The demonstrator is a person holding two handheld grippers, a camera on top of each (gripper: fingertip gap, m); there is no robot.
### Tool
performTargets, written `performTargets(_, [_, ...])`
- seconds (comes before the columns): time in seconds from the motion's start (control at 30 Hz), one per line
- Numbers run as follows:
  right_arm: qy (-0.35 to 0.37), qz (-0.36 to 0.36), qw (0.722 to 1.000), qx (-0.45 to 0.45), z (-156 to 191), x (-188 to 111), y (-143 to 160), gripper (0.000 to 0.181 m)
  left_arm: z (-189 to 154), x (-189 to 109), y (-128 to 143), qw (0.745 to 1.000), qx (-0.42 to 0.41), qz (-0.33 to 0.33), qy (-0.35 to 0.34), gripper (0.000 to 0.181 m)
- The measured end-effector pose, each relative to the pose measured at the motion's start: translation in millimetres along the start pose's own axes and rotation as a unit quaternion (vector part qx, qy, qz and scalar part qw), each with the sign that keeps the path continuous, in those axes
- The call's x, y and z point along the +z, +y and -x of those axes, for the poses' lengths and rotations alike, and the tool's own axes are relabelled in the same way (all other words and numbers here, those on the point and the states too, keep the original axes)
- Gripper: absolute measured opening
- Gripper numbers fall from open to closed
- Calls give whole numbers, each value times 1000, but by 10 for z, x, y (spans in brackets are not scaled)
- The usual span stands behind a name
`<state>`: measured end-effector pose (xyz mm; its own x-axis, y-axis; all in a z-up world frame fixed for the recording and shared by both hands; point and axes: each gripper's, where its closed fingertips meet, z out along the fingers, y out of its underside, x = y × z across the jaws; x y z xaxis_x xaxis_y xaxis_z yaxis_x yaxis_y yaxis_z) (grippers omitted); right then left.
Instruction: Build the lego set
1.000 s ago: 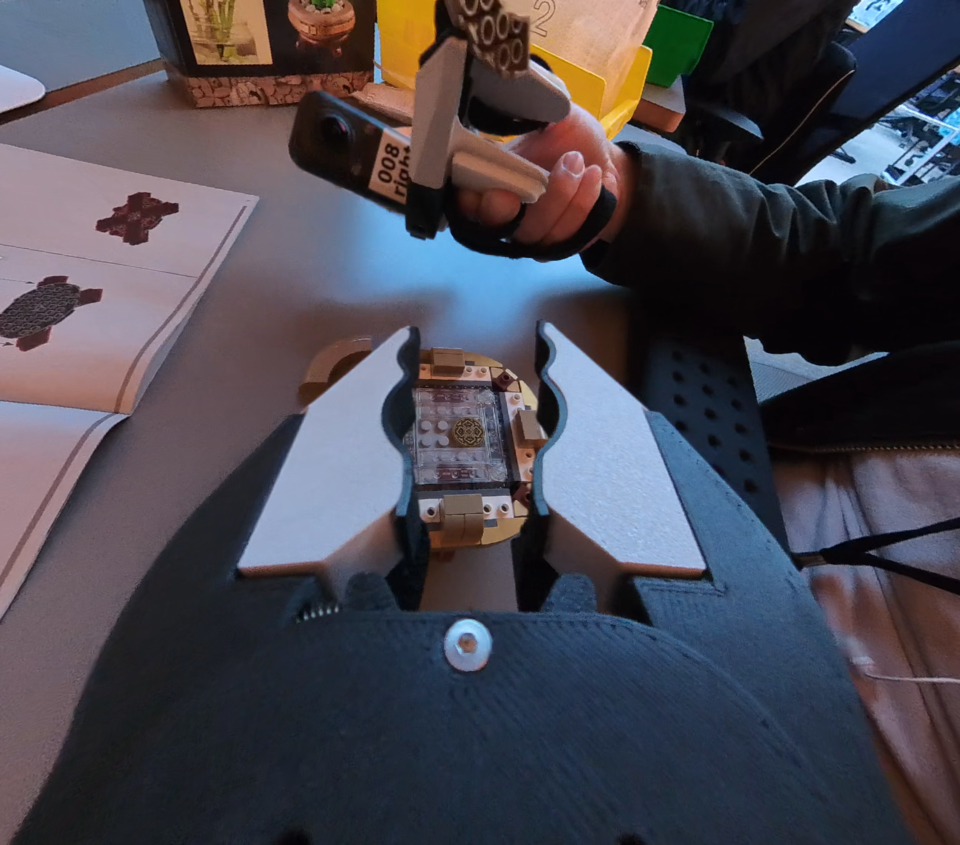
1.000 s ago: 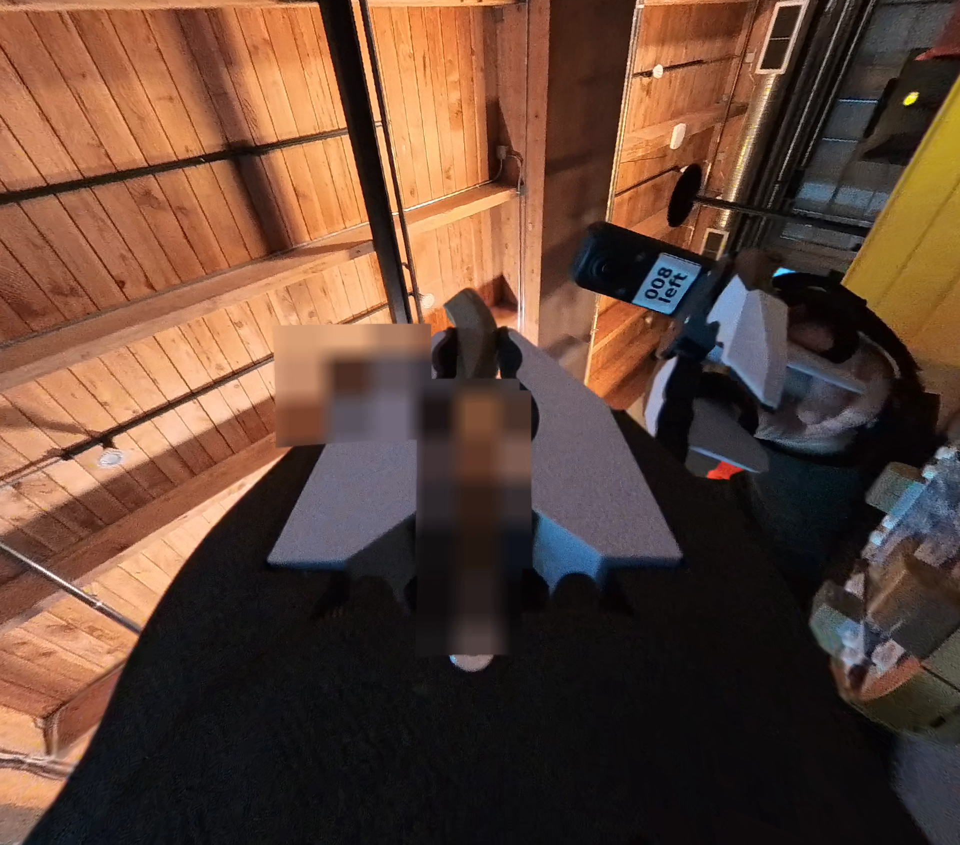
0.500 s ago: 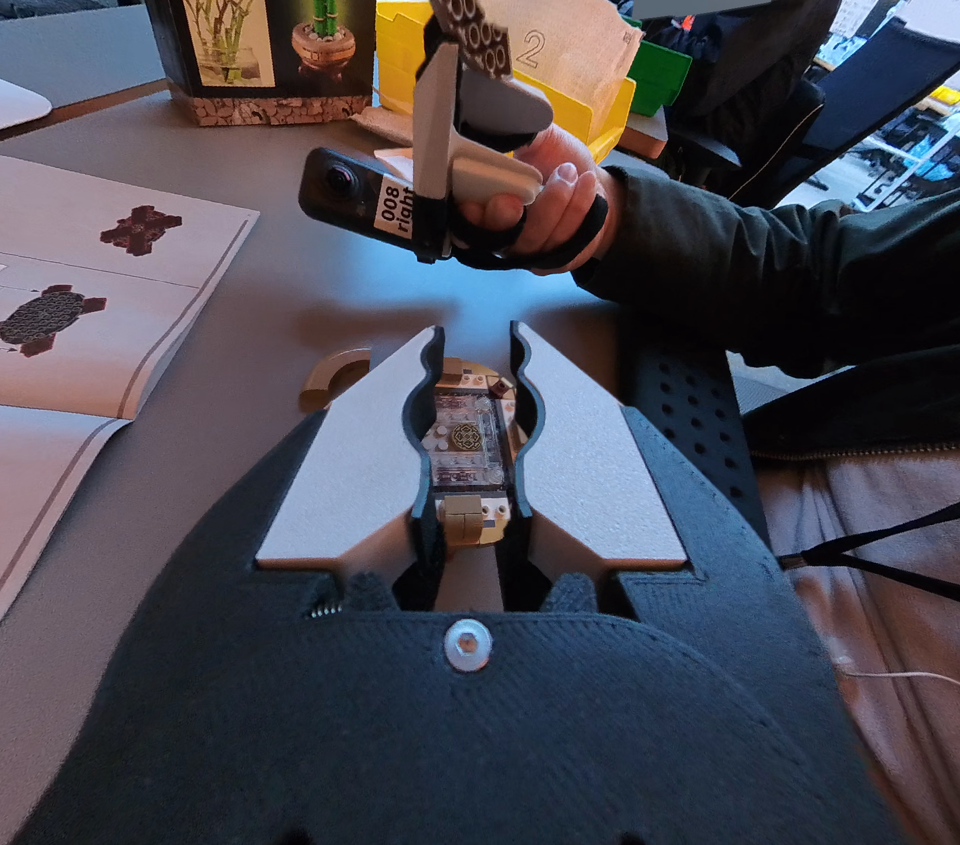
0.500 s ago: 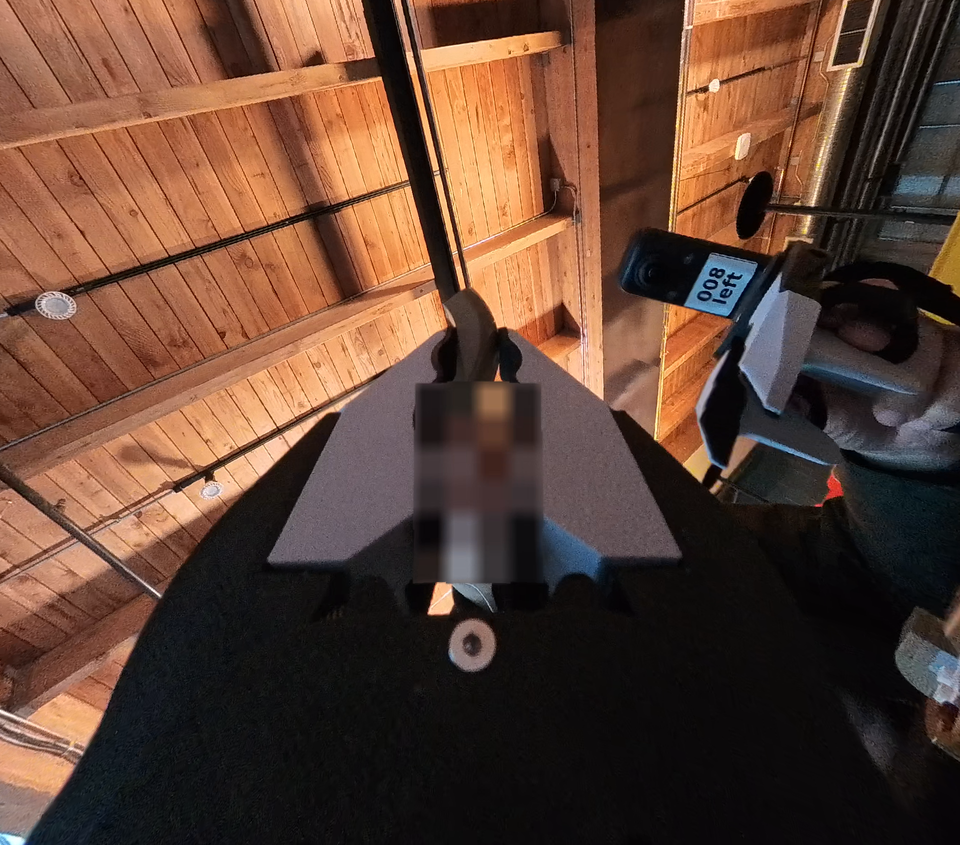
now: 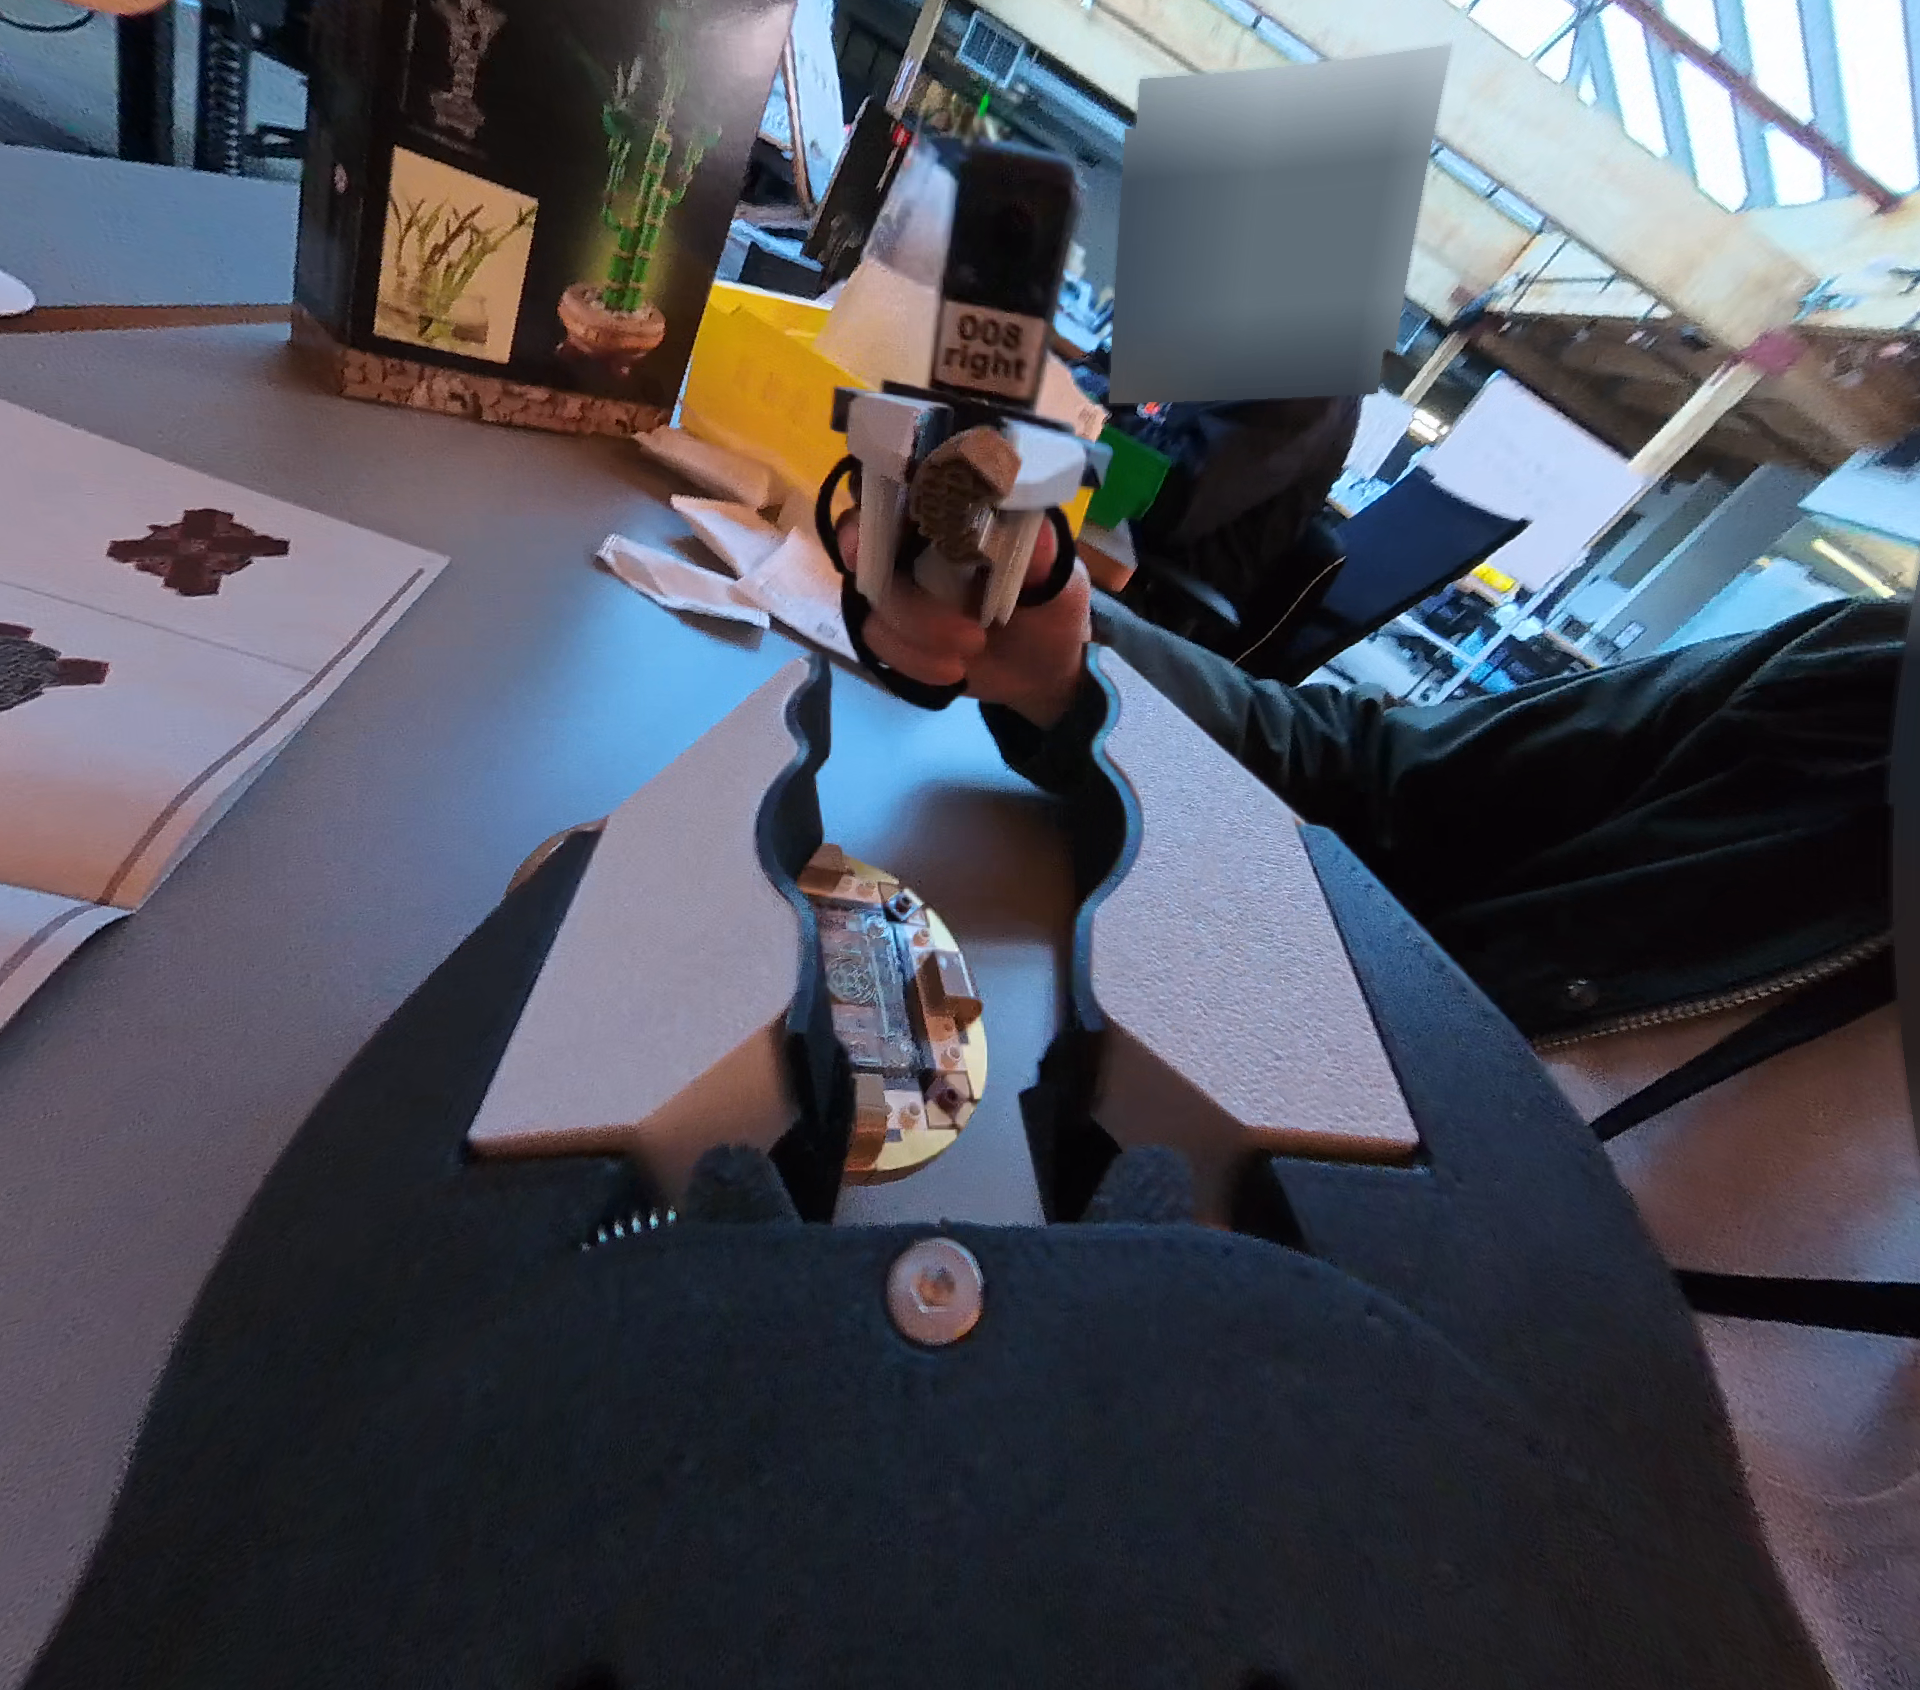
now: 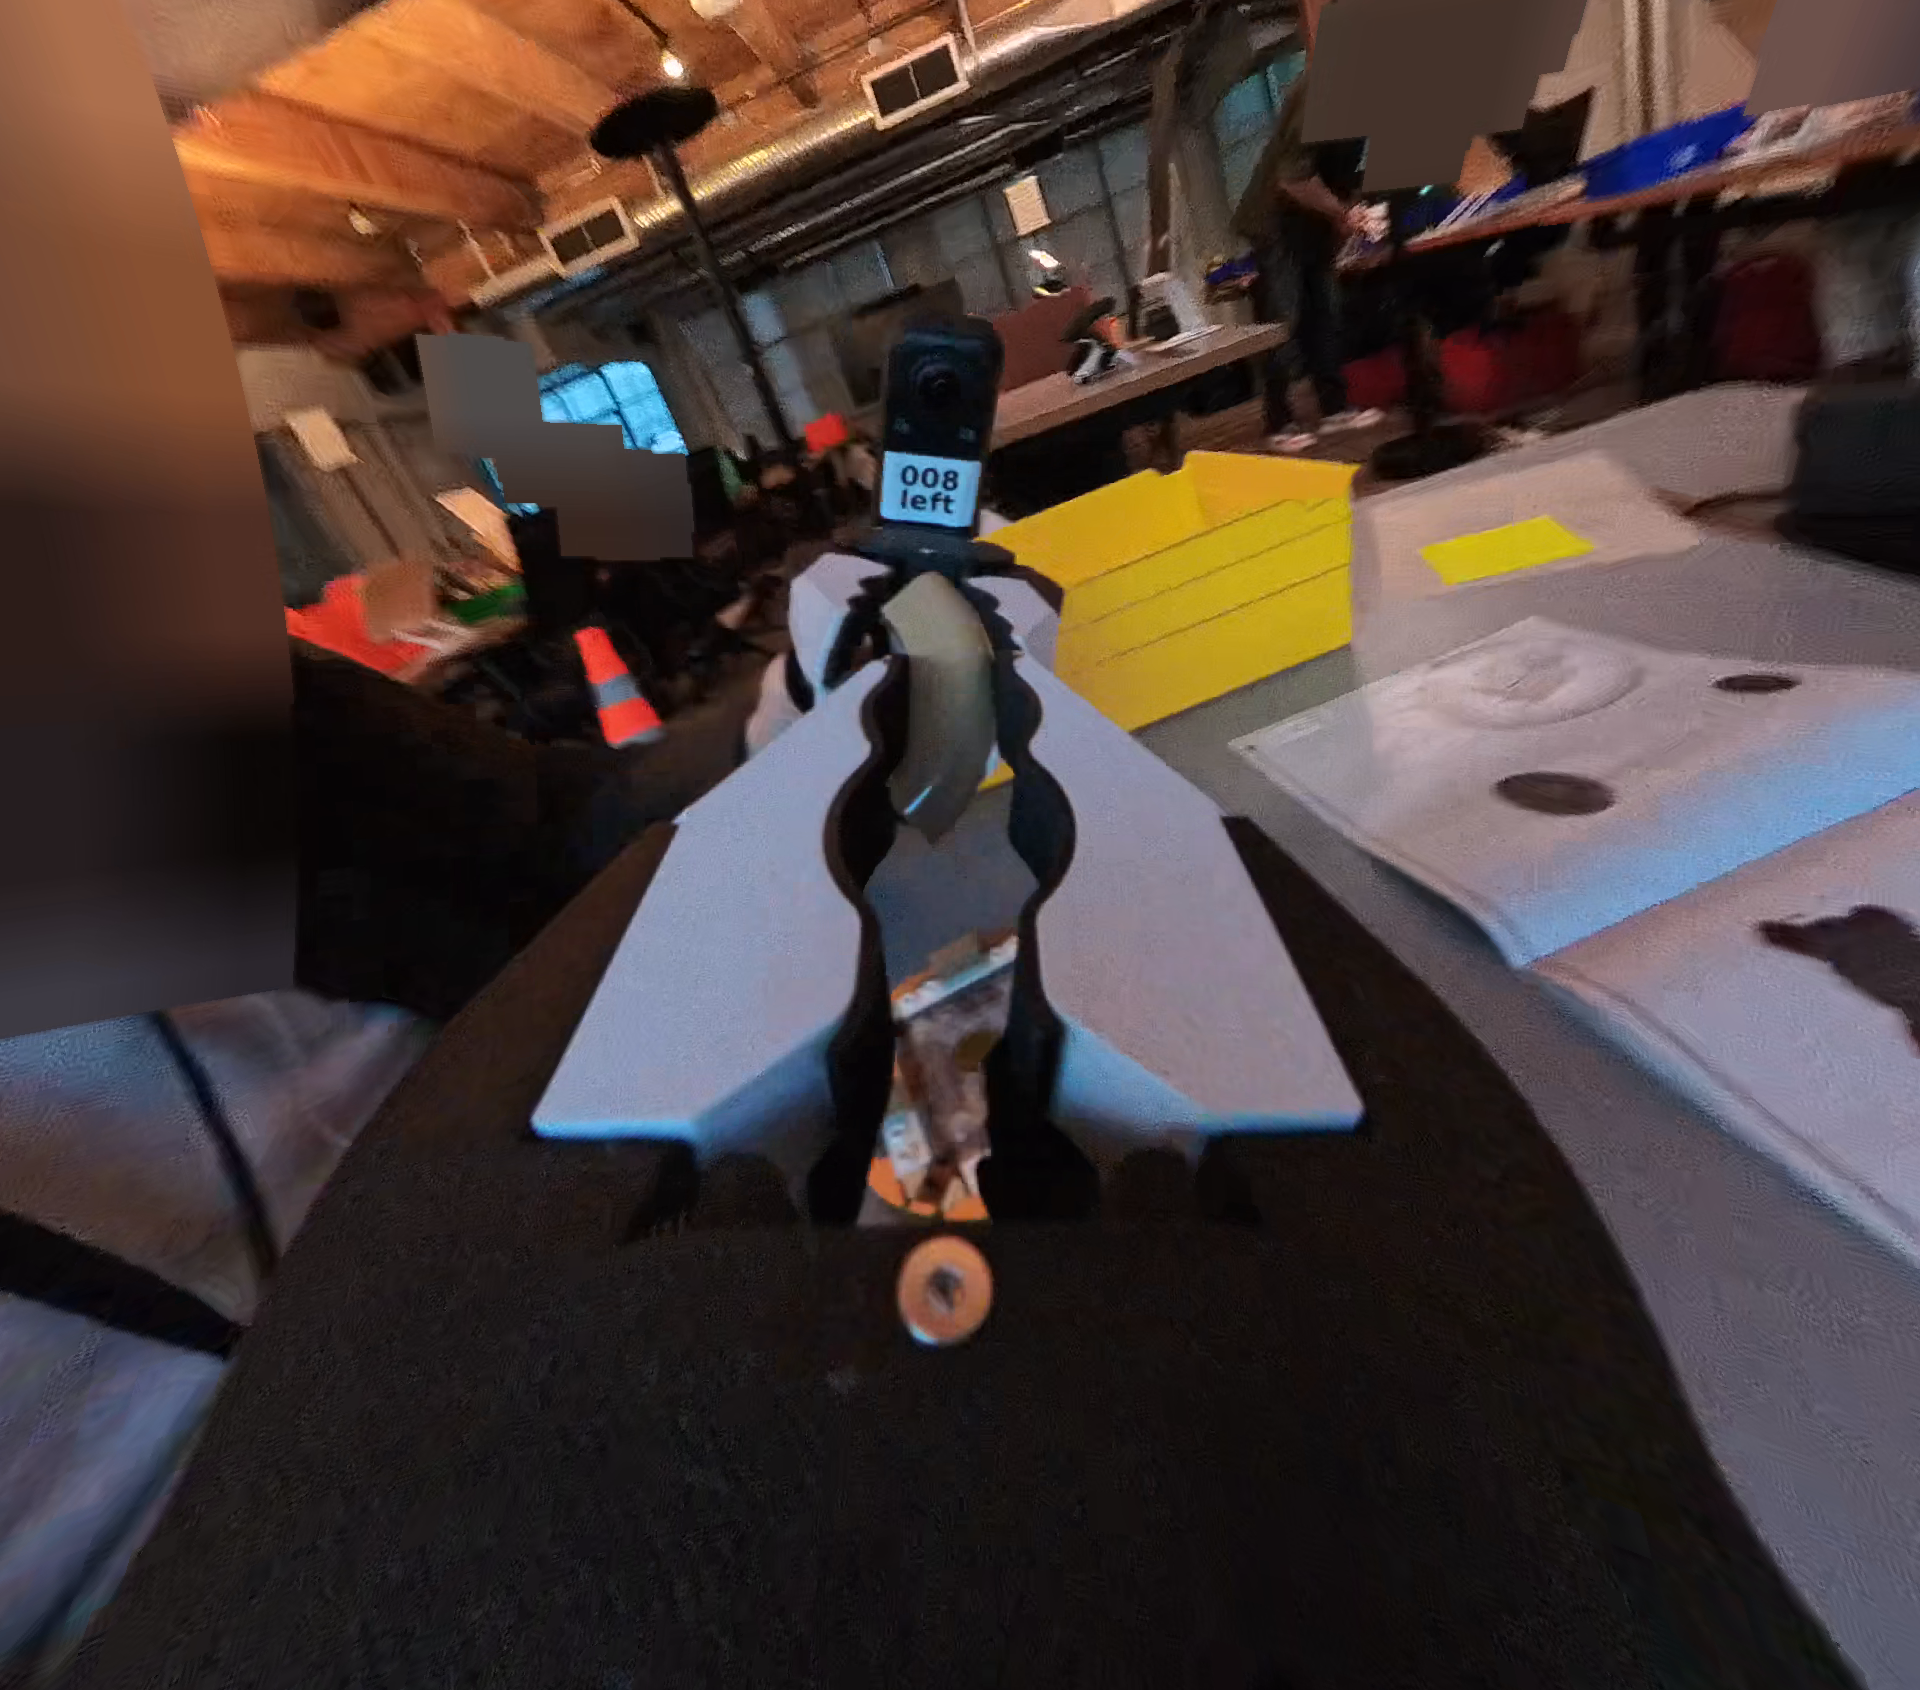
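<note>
My left gripper [image 5: 956,674] is open above the table. The lego build [image 5: 894,1006], a round gold base with a clear top and tan bits, lies on the table between its fingers, close to the left finger [image 5: 665,965] and clear of the right one. My right gripper [image 6: 940,674] is shut on a tan curved lego piece [image 6: 940,705]. It also shows in the left wrist view [image 5: 951,497], raised above the table and pointing at my left gripper with the tan piece [image 5: 956,492] at its tips. The build shows blurred below the right fingers [image 6: 945,1048].
A dark lego box [image 5: 520,134] stands at the back left, with a yellow bin [image 5: 758,383] beside it and torn paper bags [image 5: 717,560] in front. An open instruction booklet [image 5: 156,632] lies at the left. A loose tan arch [image 5: 551,851] lies by my left finger. A dark sleeve [image 5: 1455,788] crosses from the right. The grippers' ends are close to 5 centimeters from one another.
My left jaws narrowed round the build half a second ago and have now opened wide. My right gripper swung down from pointing at the ceiling to face my left gripper, still gripping the tan piece.
</note>
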<state>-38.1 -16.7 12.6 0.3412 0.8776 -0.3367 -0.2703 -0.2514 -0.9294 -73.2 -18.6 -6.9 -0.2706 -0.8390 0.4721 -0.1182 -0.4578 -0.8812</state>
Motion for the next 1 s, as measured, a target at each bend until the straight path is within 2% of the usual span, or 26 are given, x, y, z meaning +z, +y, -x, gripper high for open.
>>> performTargets(0.07, [45, 23, 993, -109, 2, 7, 26, 14, -17, -21, -36, 1000, 0, -10, 7, 47])
performTargets(0.17, [101, 82, 960, -246, -21, 42, 152, 14, -14, -20, -40, 1000, 18, -10, -2, 48])
performTargets(0.3, [149, 127, 911, -363, -47, 95, 256, 14, 14, 14, 26, 998, 49, 13, -24, 48])
performTargets(0.37, [158, 140, 897, -389, -56, 104, 290, 14, 34, 32, 68, 997, 68, 28, -39, 48])
performTargets(0.53, [161, 162, 883, -410, -83, 107, 362, 14, 145, 70, 195, 988, 110, 70, -87, 46])
performTargets(0.57, [161, 171, 879, -415, -87, 110, 388, 14, 164, 80, 236, 987, 109, 80, -90, 40])
performTargets(0.63, [163, 189, 860, -444, -90, 117, 441, 14, 175, 96, 353, 986, 97, 109, -80, 16])
performTargets(0.8, [163, 224, 817, -506, -109, 152, 578, 15, 210, 105, 450, 985, 68, 135, -77, 10])
performTargets(1.0, [159, 211, 816, -514, -71, 164, 550, 14, 169, 96, 420, 989, 43, 126, -59, 8])
